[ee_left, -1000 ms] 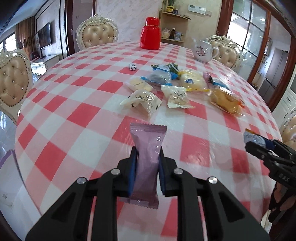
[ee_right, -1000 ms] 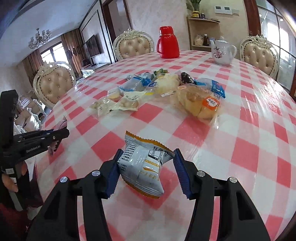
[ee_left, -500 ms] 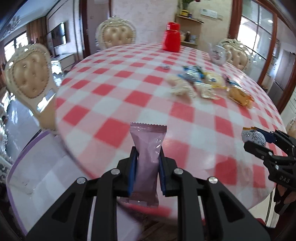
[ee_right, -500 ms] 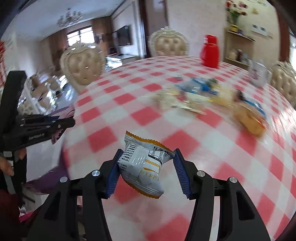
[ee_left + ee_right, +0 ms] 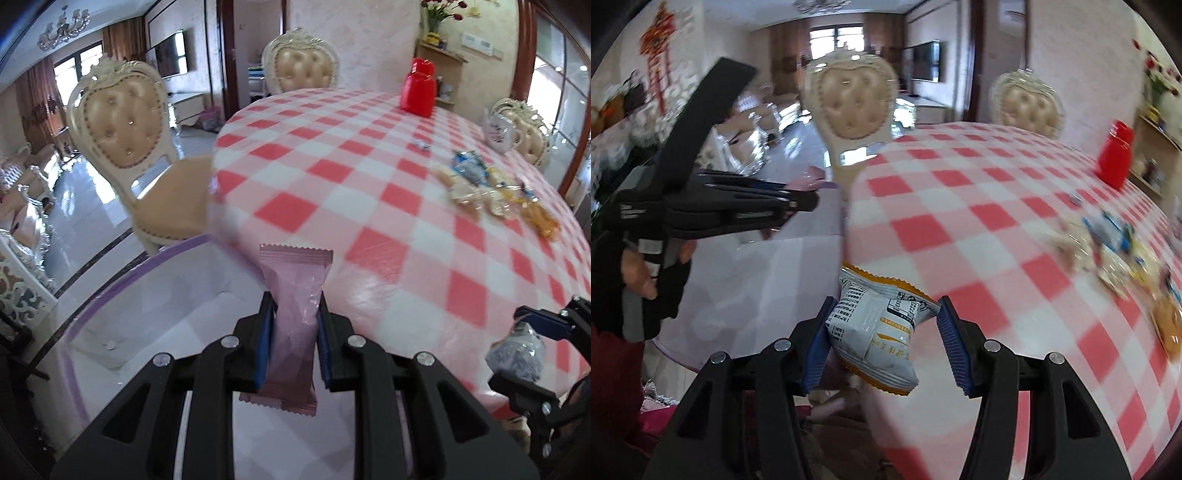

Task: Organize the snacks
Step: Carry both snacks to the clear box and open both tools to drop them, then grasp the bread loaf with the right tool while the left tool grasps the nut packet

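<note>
Left wrist view: the left gripper is clenched on a pink snack packet, held upright beyond the worktop edge, above a white container. The right gripper grasps a white-and-orange snack bag; its print is unreadable. Remaining snacks lie near the worktop's far right edge.

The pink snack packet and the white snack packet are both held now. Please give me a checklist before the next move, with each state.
1. Left gripper jaws closed on pink foil snack packet: ok.
2. Right gripper jaws closed on white-and-orange snack packet: ok.
3. Pink packet upright, not slipping: ok.
4. Clear purple-rimmed plastic bin below the left gripper: ok.
5. White packet over the bin: cannot tell.
6. Remaining snacks on checked tablecloth: not ok.
</note>
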`<action>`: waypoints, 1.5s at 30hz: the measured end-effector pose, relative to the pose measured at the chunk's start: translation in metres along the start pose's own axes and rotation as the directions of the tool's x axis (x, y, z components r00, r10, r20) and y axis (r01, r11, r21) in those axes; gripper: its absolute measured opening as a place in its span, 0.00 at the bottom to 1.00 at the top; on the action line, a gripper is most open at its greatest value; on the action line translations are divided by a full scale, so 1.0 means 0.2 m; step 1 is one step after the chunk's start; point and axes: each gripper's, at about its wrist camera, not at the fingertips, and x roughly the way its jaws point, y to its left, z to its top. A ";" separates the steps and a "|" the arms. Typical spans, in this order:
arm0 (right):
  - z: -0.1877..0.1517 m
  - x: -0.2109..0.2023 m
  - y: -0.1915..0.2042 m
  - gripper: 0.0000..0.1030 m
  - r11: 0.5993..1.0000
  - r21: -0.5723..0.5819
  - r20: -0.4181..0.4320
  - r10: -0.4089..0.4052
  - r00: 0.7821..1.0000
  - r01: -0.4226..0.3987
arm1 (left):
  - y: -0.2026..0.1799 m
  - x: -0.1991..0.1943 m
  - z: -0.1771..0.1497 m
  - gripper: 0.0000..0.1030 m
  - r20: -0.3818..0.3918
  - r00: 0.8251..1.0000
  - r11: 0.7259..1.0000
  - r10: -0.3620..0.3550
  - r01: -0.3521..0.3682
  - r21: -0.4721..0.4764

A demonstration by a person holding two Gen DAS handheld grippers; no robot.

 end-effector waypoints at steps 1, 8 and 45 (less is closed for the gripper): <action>0.02 0.02 0.04 0.52 1.000 -0.015 -0.002 0.009 1.000 -0.009 | 0.04 0.01 -0.01 0.21 -0.010 1.000 1.000 0.014 -0.014 -0.001; 0.08 0.14 0.28 0.53 0.990 -0.120 -0.043 0.065 0.997 -0.070 | 0.23 0.09 -0.06 0.22 -0.076 0.993 0.996 0.086 -0.087 -0.008; -0.72 -0.53 -1.31 0.84 0.658 0.684 -0.044 -0.392 0.919 0.314 | -0.93 0.20 0.12 0.98 -0.055 0.939 0.939 -0.340 0.336 -0.074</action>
